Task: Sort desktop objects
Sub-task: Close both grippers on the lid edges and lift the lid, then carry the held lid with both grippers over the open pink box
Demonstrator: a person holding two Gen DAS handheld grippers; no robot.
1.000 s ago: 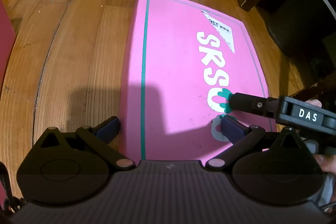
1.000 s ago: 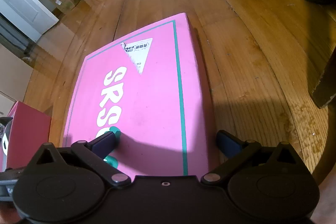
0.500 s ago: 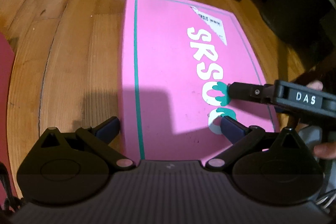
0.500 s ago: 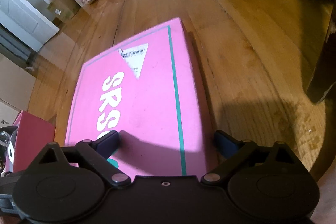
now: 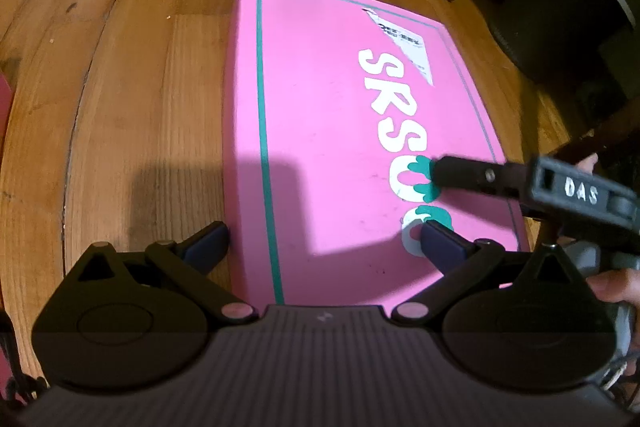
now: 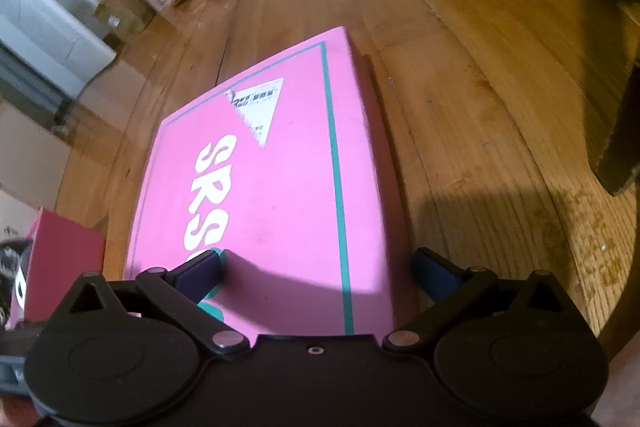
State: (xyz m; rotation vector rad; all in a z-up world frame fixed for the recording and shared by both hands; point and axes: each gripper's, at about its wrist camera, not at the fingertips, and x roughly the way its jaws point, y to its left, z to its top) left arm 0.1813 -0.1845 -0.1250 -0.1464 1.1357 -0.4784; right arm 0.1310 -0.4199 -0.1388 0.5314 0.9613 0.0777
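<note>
pink box (image 5: 340, 131) lay flat on the wood floor (image 5: 140, 87), left gripper (image 5: 324, 247) and right gripper (image 6: 320, 267) both spread wide, each straddling one near corner.

Matte black left gripper (image 5: 322, 241) and right gripper (image 6: 318, 271) share round pivot housings, silver rivets and dark blue finger pads (image 5: 442, 241); the right one's side reads "DAS" in white, bare fingers (image 5: 612, 285) behind it

Left gripper (image 5: 326, 241), right gripper (image 6: 318, 265) — jaws spread wide.
</note>
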